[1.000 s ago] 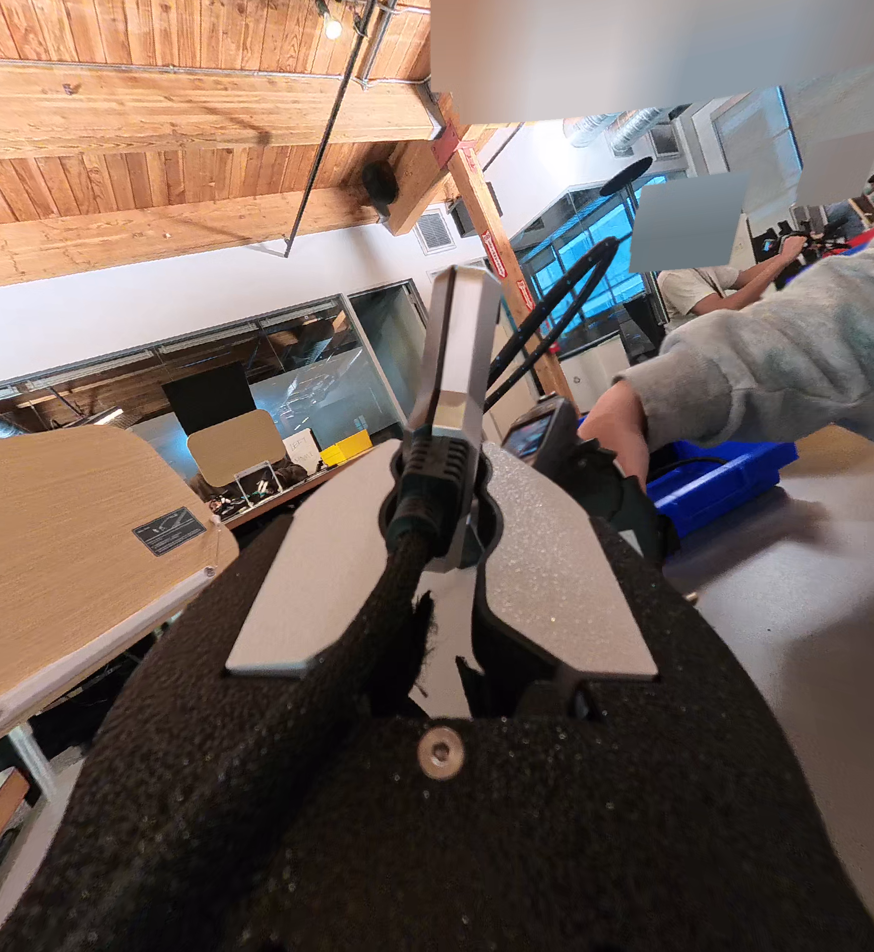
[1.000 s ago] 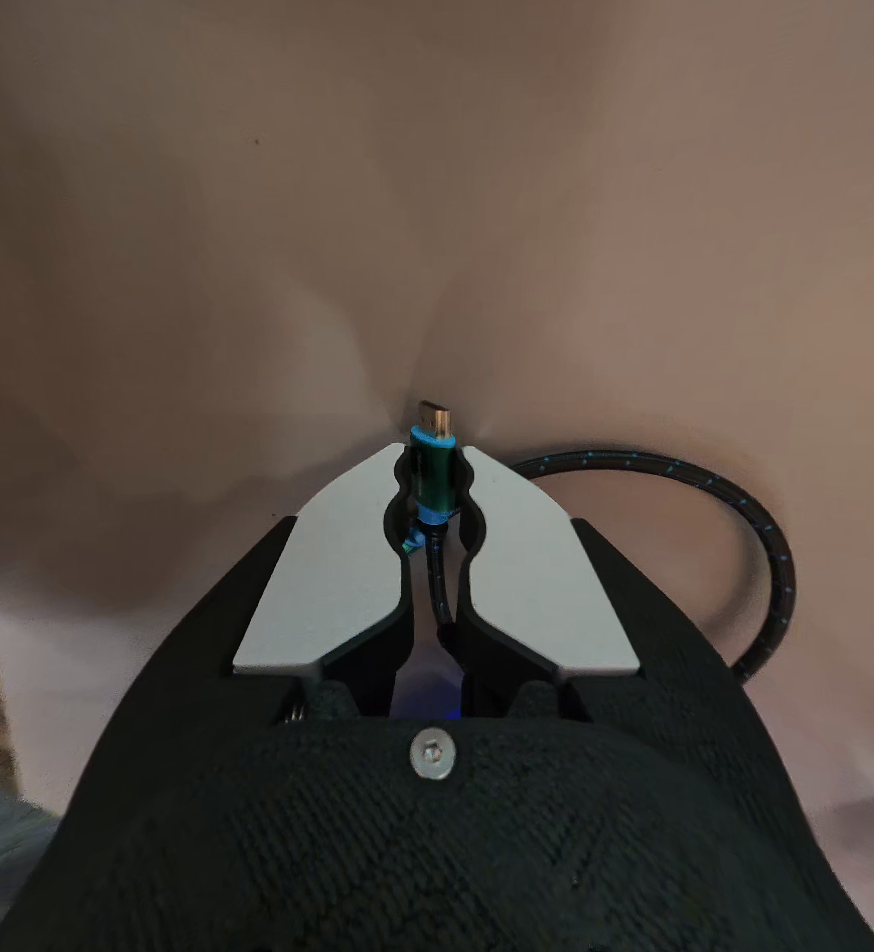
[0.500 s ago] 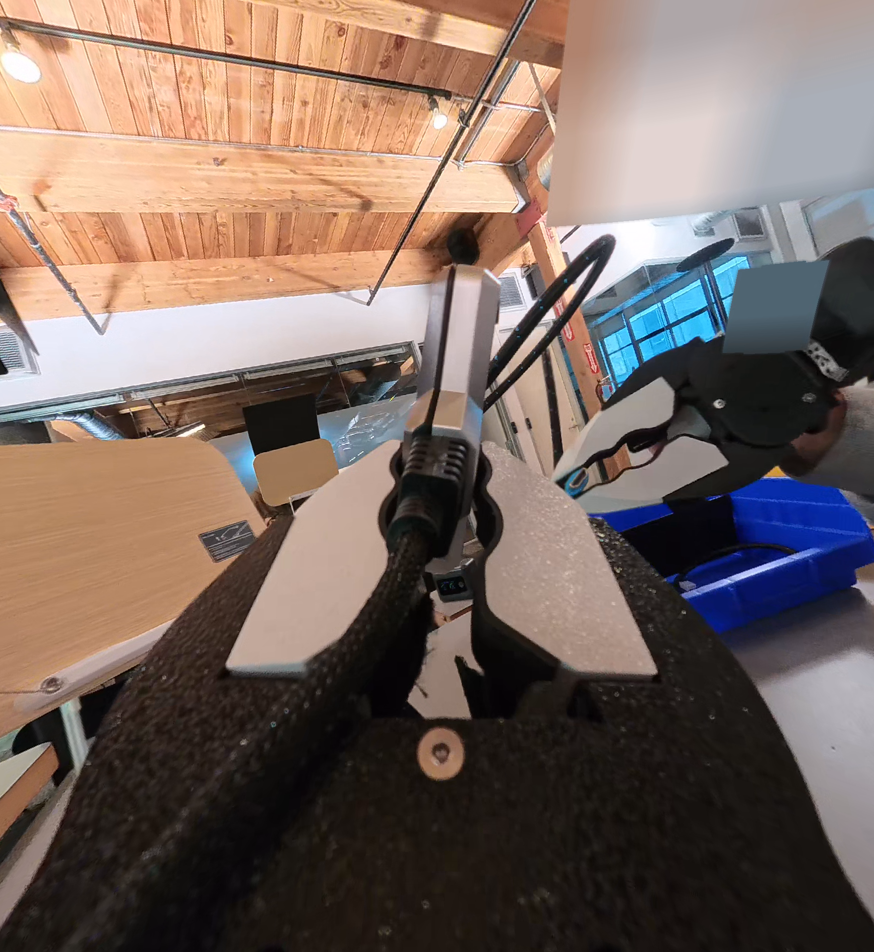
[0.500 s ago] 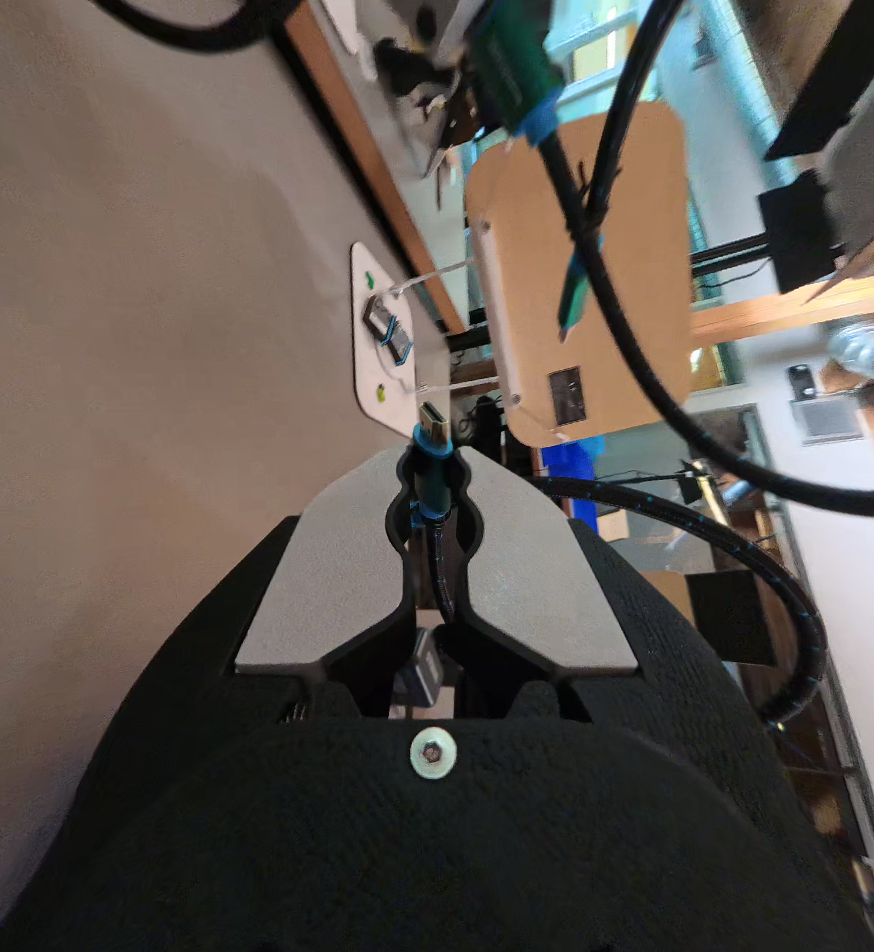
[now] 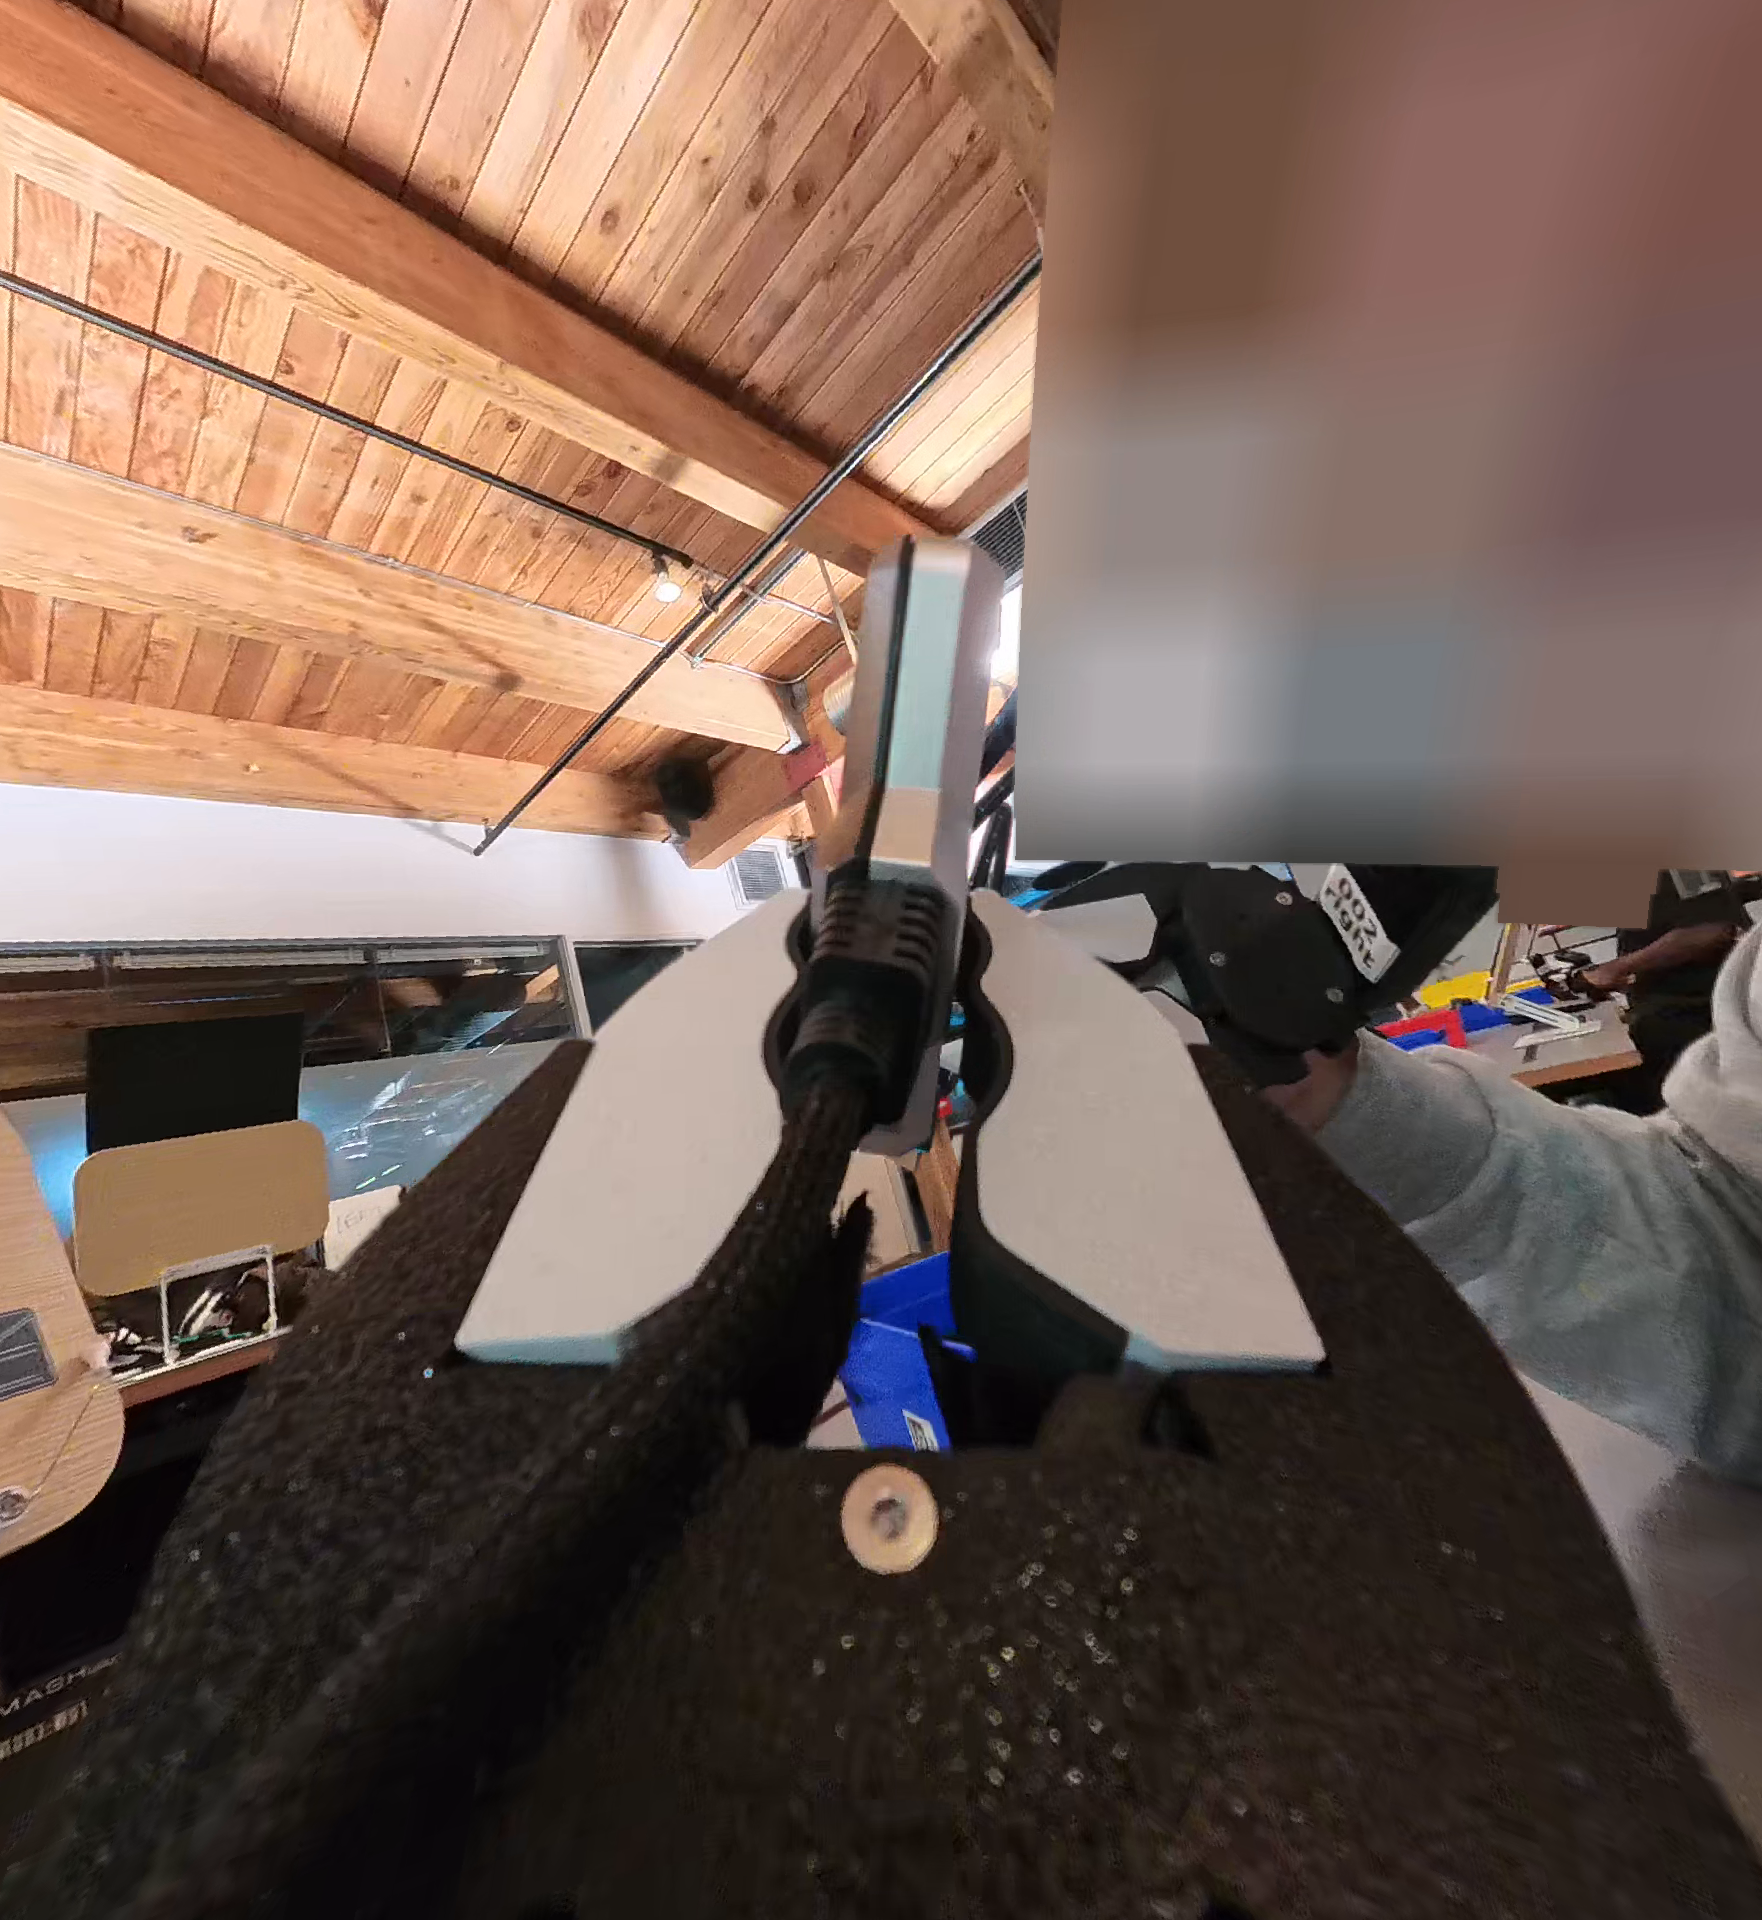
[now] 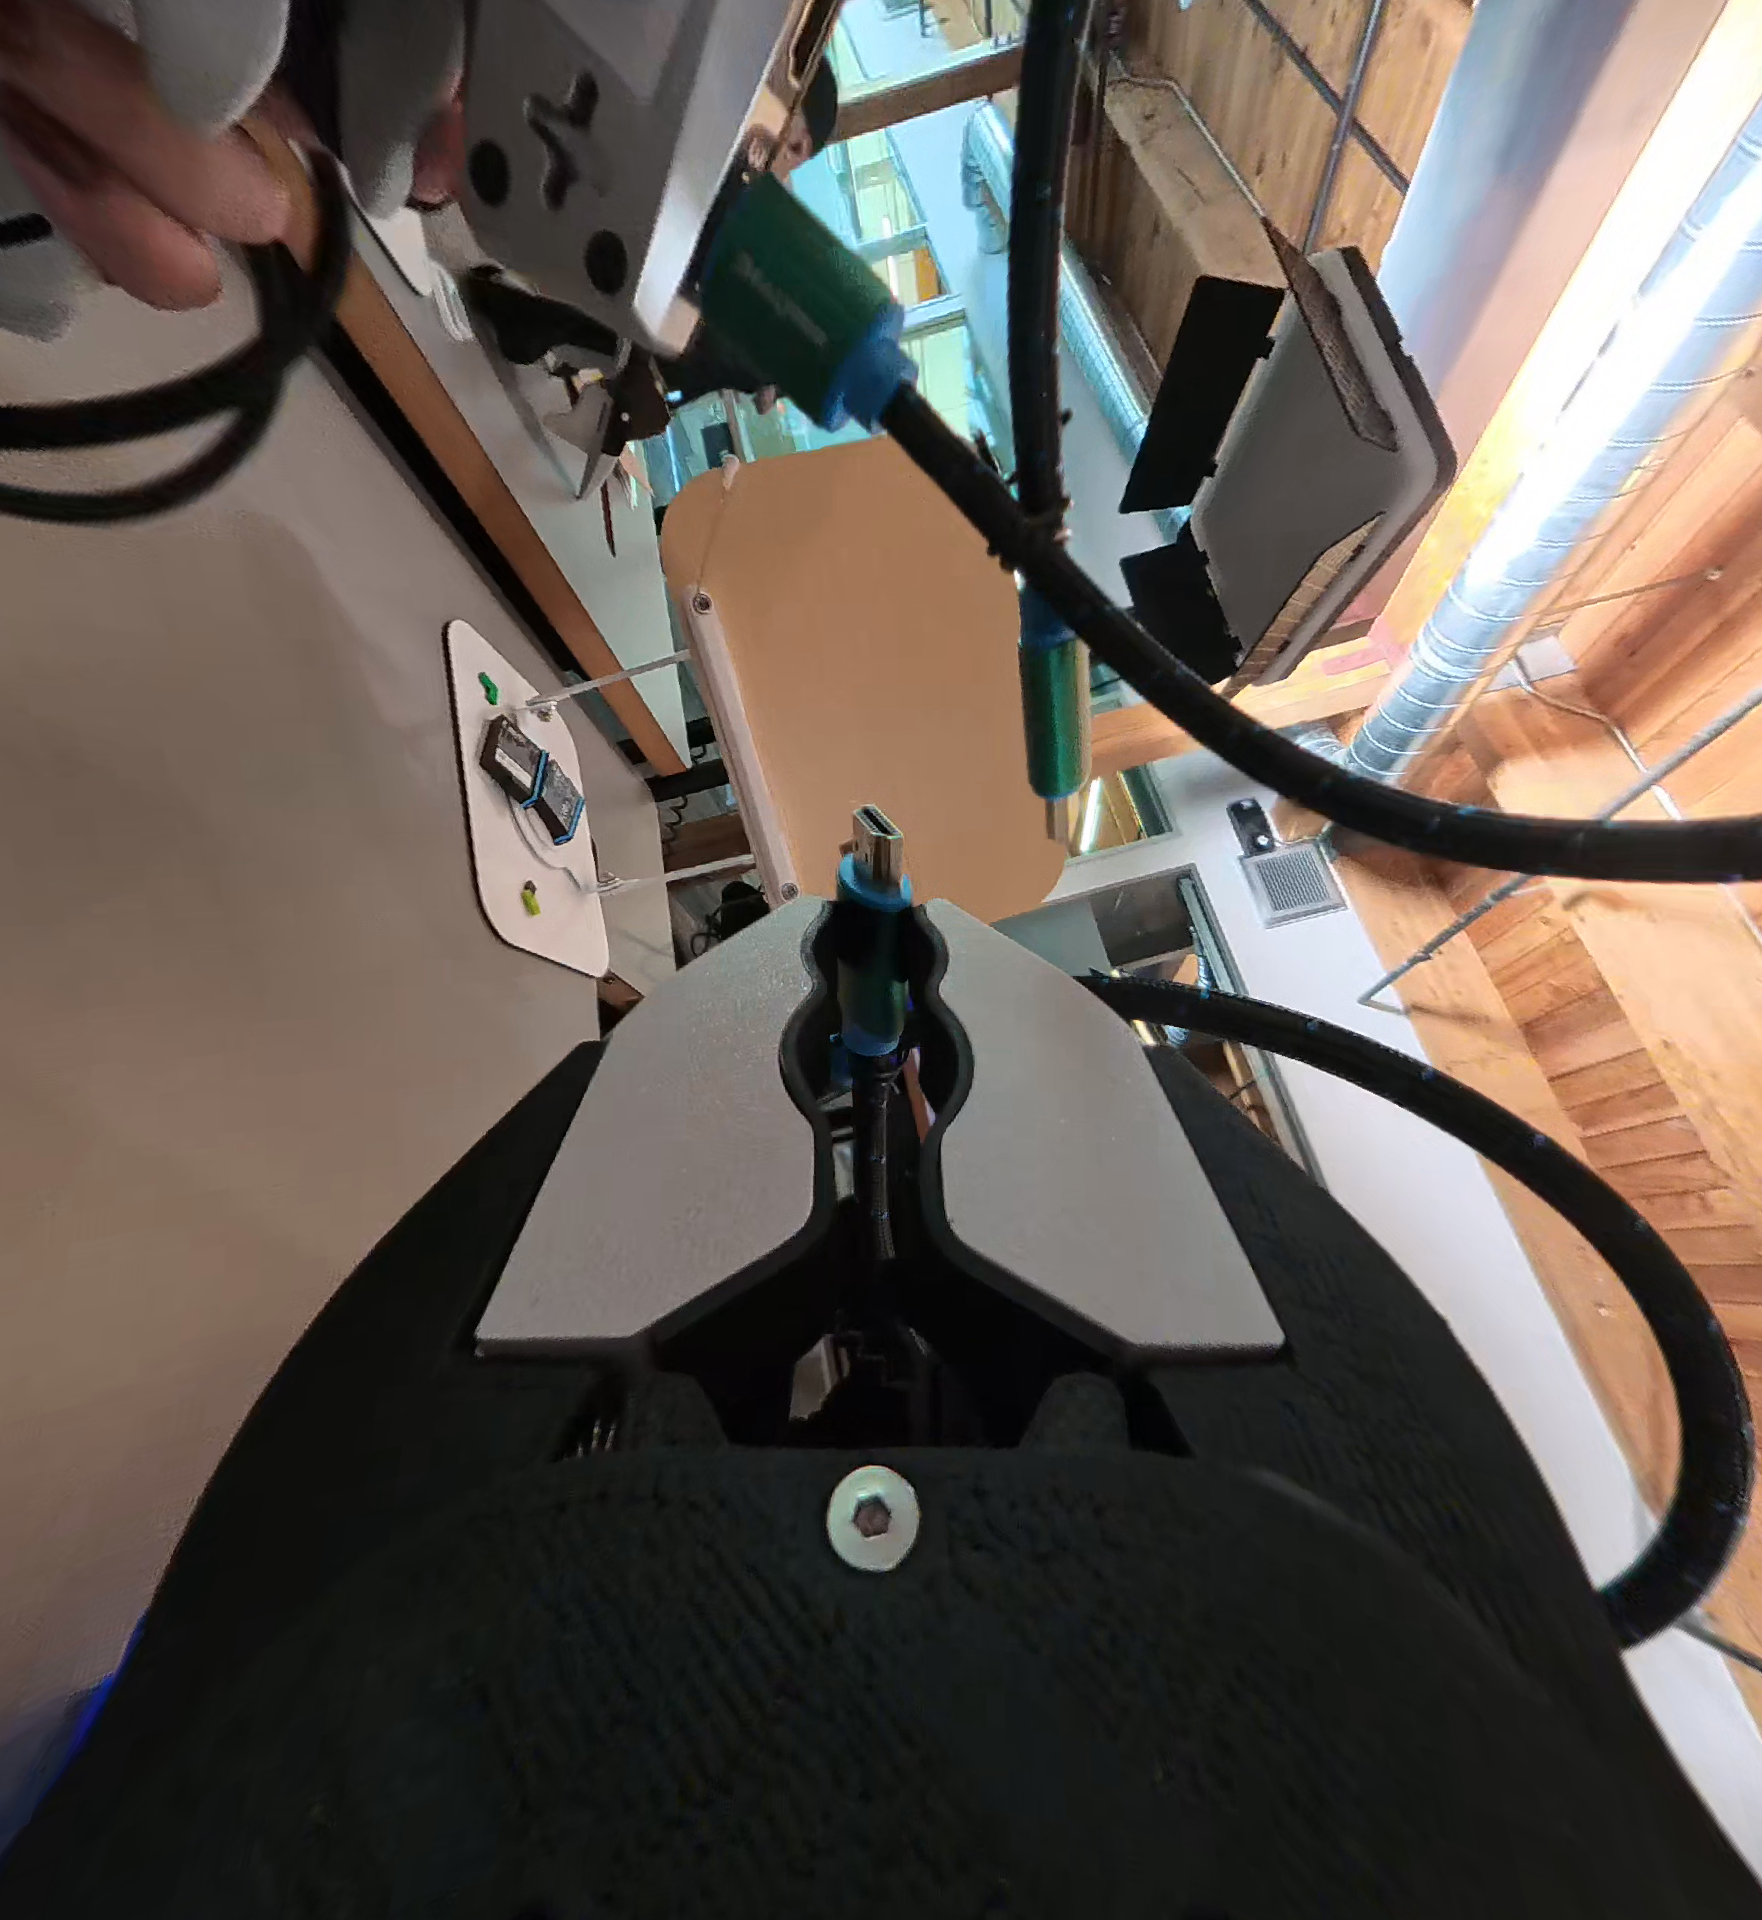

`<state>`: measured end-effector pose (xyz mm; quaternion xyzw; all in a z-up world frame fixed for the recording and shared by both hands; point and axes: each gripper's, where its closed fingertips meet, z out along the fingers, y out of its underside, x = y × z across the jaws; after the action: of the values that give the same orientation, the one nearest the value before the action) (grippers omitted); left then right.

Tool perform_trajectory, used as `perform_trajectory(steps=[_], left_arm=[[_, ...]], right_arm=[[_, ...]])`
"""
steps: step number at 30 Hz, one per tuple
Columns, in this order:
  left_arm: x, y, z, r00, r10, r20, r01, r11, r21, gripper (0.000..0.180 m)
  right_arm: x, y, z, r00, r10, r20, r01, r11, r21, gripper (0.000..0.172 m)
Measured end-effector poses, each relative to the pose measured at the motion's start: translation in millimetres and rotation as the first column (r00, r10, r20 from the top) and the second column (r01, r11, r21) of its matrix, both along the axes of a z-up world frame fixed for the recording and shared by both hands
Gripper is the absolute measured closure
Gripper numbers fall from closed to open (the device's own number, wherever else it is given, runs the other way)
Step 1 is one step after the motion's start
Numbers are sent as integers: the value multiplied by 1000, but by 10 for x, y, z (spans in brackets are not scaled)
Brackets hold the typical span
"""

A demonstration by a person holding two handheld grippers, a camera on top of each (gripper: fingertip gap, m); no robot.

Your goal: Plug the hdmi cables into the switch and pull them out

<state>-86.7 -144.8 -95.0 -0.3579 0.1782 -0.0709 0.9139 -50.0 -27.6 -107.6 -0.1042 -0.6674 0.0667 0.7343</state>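
Right gripper (image 6: 875,971) is clamped on a green connector plug (image 6: 875,977) with blue collars; its metal tip juts past the fingertips, and its black braided cable (image 6: 1542,1174) loops off right. Left gripper (image 5: 882,971) is closed on a silver adapter block (image 5: 918,717) by its ribbed black cable end (image 5: 882,945). In the right wrist view, a larger green plug (image 6: 804,301) sits seated in that block, above and beyond. Farther off, a white plate (image 6: 529,800) rests on the grey table (image 6: 181,831).

Black hand-held gripper (image 5: 882,935), grey fingers (image 5: 648,1143) (silver screw (image 5: 892,1519)), grey sleeve (image 5: 1583,1195)
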Motion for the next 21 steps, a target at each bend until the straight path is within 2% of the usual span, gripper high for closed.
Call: perform_trajectory(steps=[16,21], left_arm=[[75,40,-48,999,-32,-32,31,999,-32,158],[82,103,-101,994,44,-96,-51,996,-71,158]], right_arm=[[102,191,75,998,-19,-67,20,1000,15,161],[153,309,141,996,-23,-87,18,998,-58,161]])
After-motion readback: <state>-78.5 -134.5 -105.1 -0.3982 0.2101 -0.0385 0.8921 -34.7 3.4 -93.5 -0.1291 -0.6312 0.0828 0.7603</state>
